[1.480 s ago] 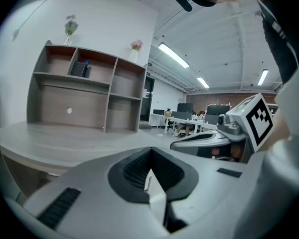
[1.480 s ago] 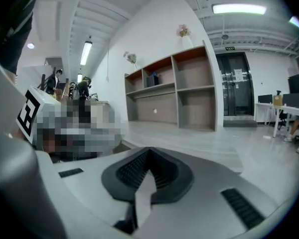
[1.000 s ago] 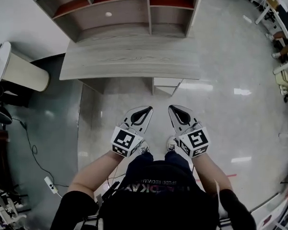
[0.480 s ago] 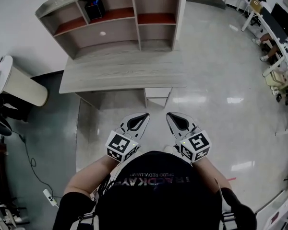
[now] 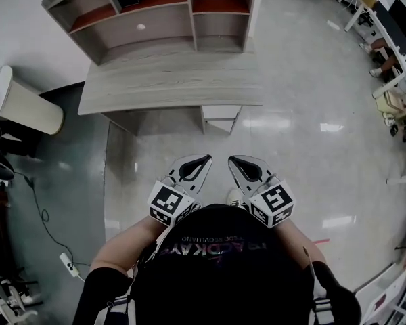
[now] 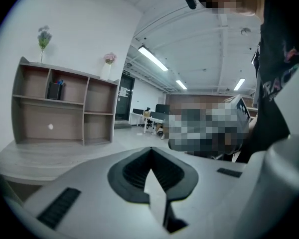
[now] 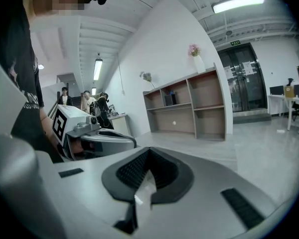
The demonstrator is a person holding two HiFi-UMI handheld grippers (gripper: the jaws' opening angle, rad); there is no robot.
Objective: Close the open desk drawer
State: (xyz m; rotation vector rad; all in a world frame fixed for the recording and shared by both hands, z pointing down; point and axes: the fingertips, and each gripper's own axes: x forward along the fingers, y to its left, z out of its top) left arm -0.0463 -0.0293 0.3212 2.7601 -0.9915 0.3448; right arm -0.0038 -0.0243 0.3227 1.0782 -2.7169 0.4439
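A grey wood-grain desk (image 5: 169, 83) with a shelf unit (image 5: 155, 12) on its back stands ahead of me in the head view. Under its right front the drawer unit (image 5: 220, 117) shows a pale front sticking out slightly past the desk edge. My left gripper (image 5: 203, 159) and right gripper (image 5: 234, 160) hang side by side above the floor, well short of the desk, both shut and empty. In the left gripper view the desk (image 6: 35, 156) and shelves lie beyond the shut jaws. The right gripper view shows the left gripper (image 7: 97, 141) beside it and the shelf unit (image 7: 189, 111) further off.
A round white side table (image 5: 20, 103) stands left of the desk, with cables (image 5: 44, 212) and a power strip on the dark floor below it. Office desks and chairs (image 5: 392, 59) line the far right. Glossy floor lies between me and the desk.
Both grippers have drifted slightly and risen a little, staying side by side. The desk now appears a bit further up the frame. Jaws stayed shut.
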